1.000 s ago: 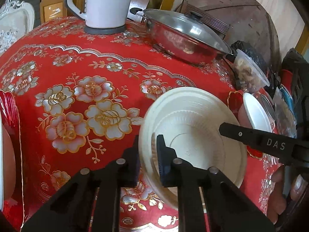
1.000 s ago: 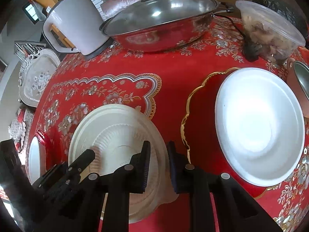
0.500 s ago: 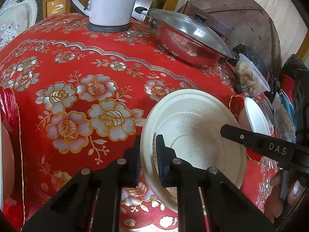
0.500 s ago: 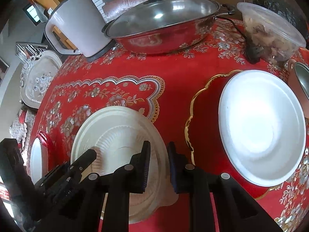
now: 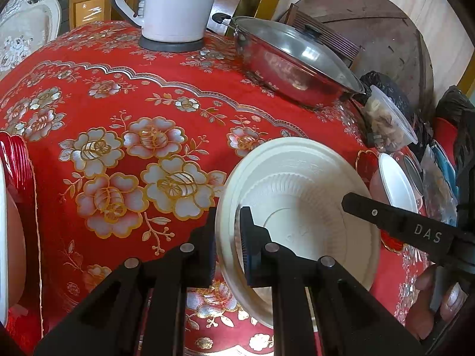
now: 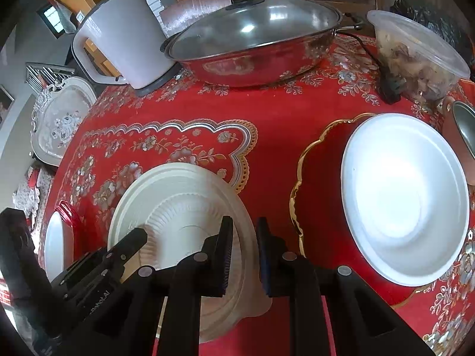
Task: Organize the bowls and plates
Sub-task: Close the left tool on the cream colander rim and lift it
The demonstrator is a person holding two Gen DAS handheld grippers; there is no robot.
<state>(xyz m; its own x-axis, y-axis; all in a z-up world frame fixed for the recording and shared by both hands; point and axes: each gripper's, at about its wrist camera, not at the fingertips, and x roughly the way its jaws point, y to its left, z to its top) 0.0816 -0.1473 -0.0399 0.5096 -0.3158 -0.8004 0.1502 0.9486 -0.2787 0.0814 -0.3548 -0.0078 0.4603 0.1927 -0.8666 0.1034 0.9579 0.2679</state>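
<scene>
Left wrist view: left gripper clamped on cream plate rim, held over red tablecloth. Right gripper straddling opposite rim, not quite pinched. Mid-carry; next likely onto white bowl or red tray at right.

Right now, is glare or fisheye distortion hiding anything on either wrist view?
Right wrist view: the white foam bowl is blown out at its centre, and the steel pan's glass lid shows window glare. Left wrist view: evenly lit, the ribbed cream plate sharp; the edges bend and darken.
</scene>
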